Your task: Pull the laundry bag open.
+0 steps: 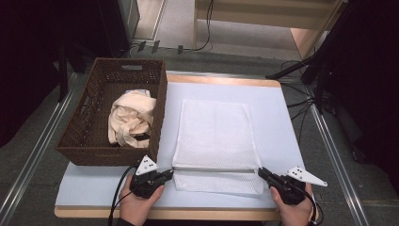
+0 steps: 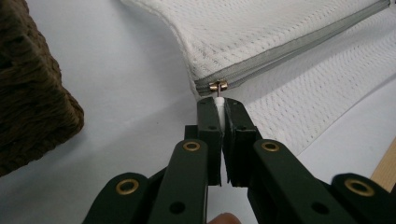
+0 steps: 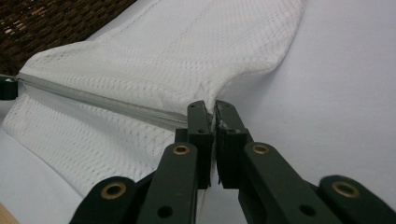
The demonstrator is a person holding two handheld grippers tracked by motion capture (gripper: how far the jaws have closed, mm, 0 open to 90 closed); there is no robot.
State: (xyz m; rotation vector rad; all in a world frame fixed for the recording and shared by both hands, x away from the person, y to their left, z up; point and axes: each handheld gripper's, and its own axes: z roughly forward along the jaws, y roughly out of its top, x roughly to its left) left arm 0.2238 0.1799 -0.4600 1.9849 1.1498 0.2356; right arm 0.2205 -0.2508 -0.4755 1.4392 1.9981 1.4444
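The white mesh laundry bag (image 1: 214, 141) is lying flat on the table (image 1: 277, 117) beside the wicker basket (image 1: 89, 141). Left gripper (image 2: 218, 103) is pinching the zipper pull (image 2: 218, 86); right gripper (image 3: 214, 110) is clamping the bag's opposite edge.

A white-topped table (image 1: 282, 122) stands on grey floor (image 1: 37, 155); black cables (image 1: 301, 101) trail beyond; dark surroundings.

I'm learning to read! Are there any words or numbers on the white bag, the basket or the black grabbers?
There are none to read: the white mesh bag, its grey zipper, the brown basket, the cream cloth inside it, the left gripper and the right gripper all show no words, numbers or labels.
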